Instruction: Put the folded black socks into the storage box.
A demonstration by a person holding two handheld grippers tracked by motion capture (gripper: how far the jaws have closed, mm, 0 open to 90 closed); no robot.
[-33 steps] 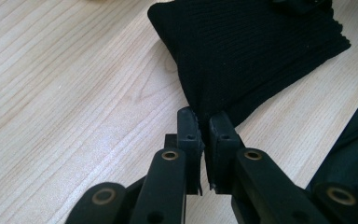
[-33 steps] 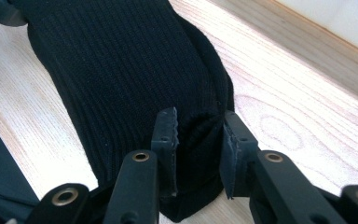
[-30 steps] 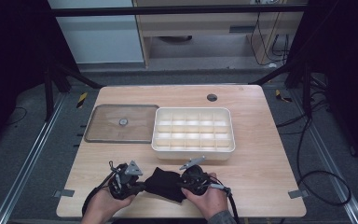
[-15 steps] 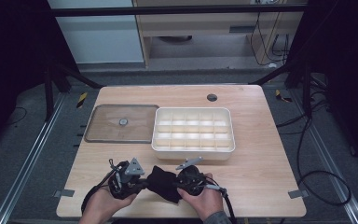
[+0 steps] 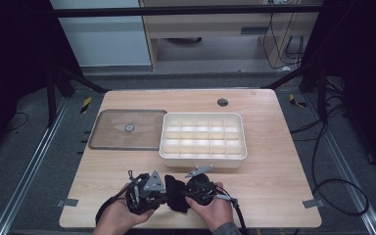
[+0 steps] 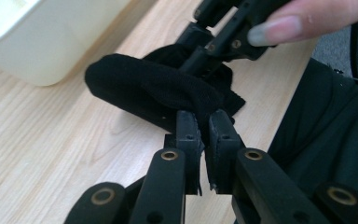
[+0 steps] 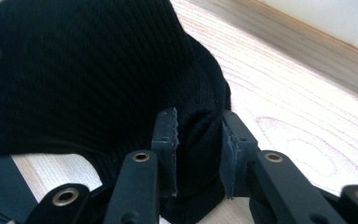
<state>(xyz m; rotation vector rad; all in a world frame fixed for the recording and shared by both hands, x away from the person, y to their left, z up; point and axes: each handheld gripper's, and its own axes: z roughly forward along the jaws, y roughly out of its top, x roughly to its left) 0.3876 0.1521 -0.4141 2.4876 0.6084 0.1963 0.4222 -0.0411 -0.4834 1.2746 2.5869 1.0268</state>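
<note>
While the black sock (image 5: 175, 193) lay limp at lower centre of the frame, we kept the left gripper (image 6: 204, 125) and right gripper (image 7: 198, 133) clenched on its soft, light folds, judging bunched edges the surest hold.

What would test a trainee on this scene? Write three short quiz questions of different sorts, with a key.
1. True or false: both grippers, left gripper and right gripper, are clamped on the black cloth.
2. Multiple choice: the clear lid lies (a) on the white tray, (b) flat on the table beside the tray, (c) in a hand.
3. Fill in: the compartments of the tray look ____.

Key: 1 true. 2 b. 3 empty.
</note>
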